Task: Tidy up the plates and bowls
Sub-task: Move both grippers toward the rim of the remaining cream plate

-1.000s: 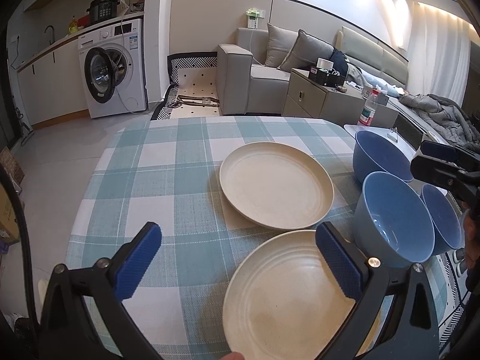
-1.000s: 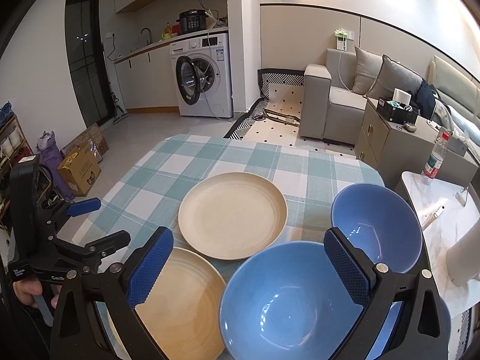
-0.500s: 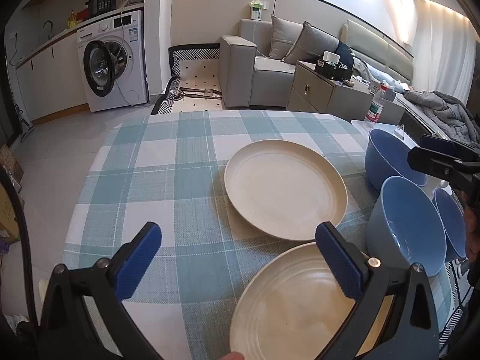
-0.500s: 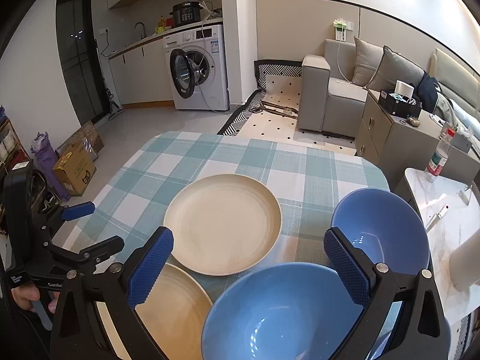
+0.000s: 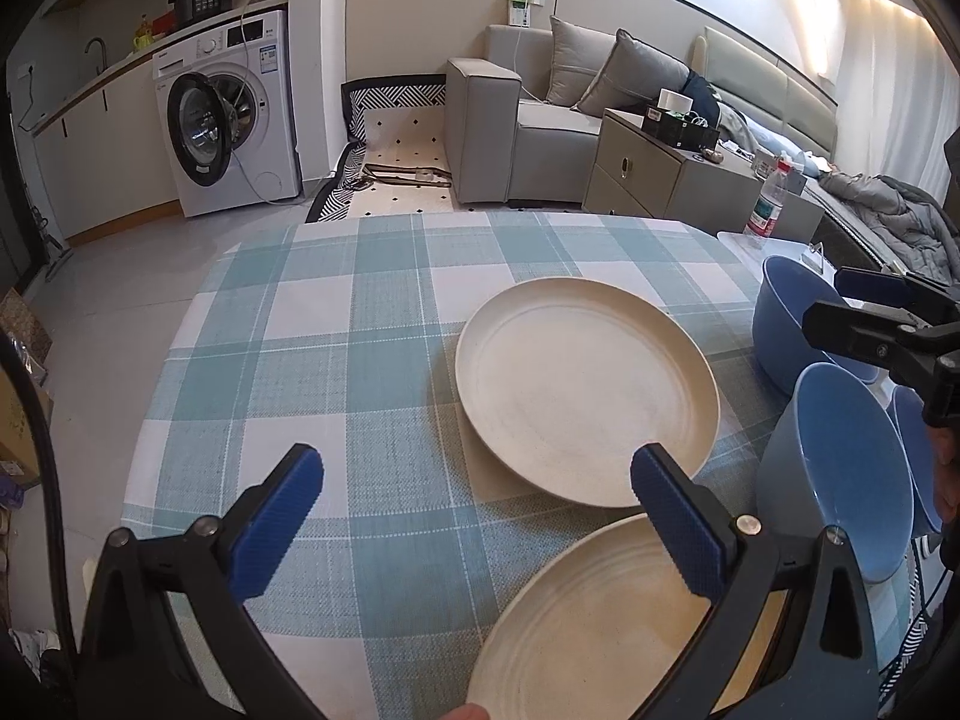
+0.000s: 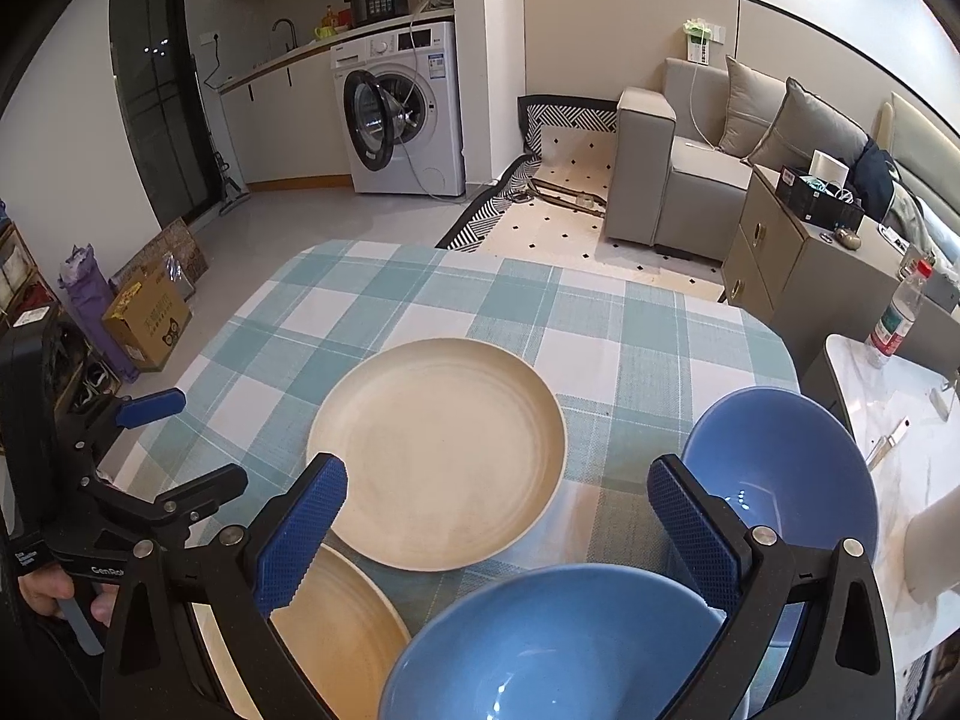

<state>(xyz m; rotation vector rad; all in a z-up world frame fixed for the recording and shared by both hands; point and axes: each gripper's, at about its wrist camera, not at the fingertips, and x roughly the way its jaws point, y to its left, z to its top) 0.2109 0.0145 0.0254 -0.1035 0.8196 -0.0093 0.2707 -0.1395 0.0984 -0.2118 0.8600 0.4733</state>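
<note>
Plates and bowls lie flat on the checked tablecloth (image 5: 336,360) in front of you, all right side up. Your left gripper (image 5: 474,516) hangs over the cloth with its blue pads spread wide and nothing between them; the near plate (image 5: 600,618) sits just under its right finger, and the far plate (image 5: 585,396) lies beyond that, the two rims close but apart as far as you can see. Your right gripper (image 6: 495,534) is likewise spread wide and holds nothing; the near bowl (image 6: 558,648) sits below and between its fingers, and the far bowl (image 6: 780,468) lies just past its right finger. From the left camera a third blue bowl (image 5: 912,456) shows behind the near one at the table's right edge. Being round, none of them points any way. Every plate and bowl you can see into is bare inside.
</note>
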